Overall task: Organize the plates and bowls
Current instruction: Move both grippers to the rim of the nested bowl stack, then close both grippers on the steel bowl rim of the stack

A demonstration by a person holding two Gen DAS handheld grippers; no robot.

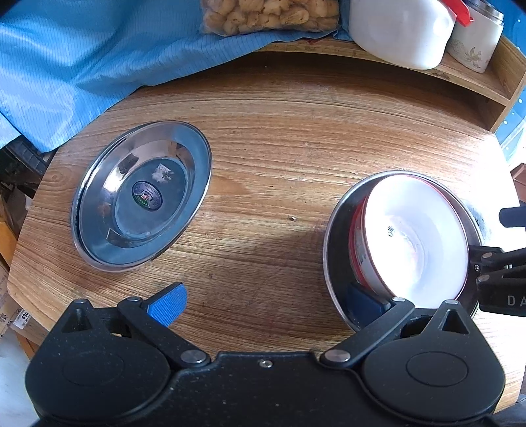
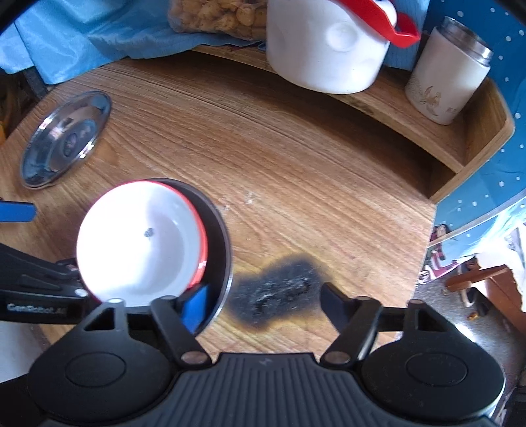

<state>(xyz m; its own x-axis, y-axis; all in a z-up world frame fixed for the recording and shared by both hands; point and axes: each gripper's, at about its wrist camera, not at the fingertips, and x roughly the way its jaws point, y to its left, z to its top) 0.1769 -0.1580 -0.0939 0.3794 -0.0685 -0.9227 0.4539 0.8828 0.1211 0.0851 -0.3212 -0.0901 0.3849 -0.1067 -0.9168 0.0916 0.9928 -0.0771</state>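
Observation:
A steel plate lies on the wooden table at the left; it also shows in the right wrist view. A second steel plate lies at the right with a red-and-white bowl tilted inside it; both show in the right wrist view, the plate and the bowl. My left gripper is open, its right finger inside the plate beside the bowl. My right gripper is open, its left finger in the plate next to the bowl.
A wooden shelf runs along the back with a white jug, a white canister and a bag of snacks. Blue cloth hangs at the back left. A burn mark stains the table.

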